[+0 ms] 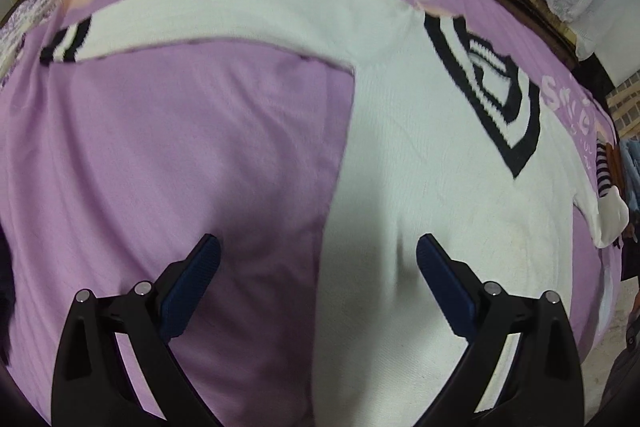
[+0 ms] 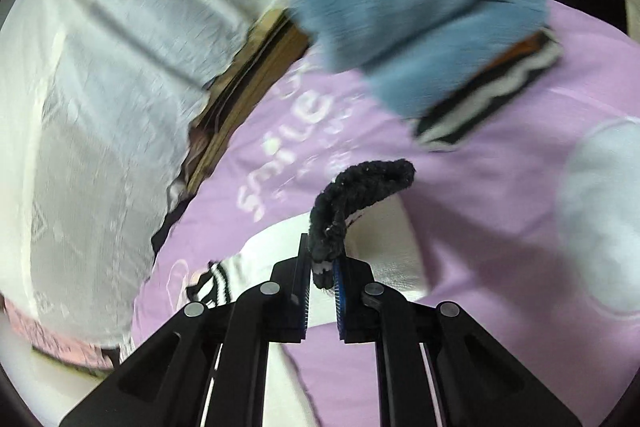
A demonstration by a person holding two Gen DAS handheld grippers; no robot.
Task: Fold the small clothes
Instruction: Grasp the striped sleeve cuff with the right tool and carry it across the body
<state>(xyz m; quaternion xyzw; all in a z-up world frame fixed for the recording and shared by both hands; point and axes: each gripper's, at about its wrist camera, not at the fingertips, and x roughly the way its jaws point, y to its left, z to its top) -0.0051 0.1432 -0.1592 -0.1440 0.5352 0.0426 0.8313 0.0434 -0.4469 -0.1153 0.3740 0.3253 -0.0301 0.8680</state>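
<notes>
A small white knit sweater [image 1: 420,155] with a black-and-white striped V-neck collar [image 1: 492,87] lies spread on a pink sheet [image 1: 168,147]. One sleeve [image 1: 224,23] stretches left and ends in a striped cuff [image 1: 66,45]. My left gripper [image 1: 318,251] is open and hovers over the sweater's left side edge. My right gripper [image 2: 322,259] is shut on the black edge of the sweater's cuff [image 2: 352,191] and holds it above the sheet; white sweater fabric [image 2: 384,251] hangs below.
The pink sheet [image 2: 480,227] bears pale "smile" lettering. A blue garment [image 2: 424,3] and a striped black, white and orange piece [image 2: 492,91] lie at the far right. A white lace cloth [image 2: 112,87] covers the back edge, with brown wood [image 2: 248,79] beside it.
</notes>
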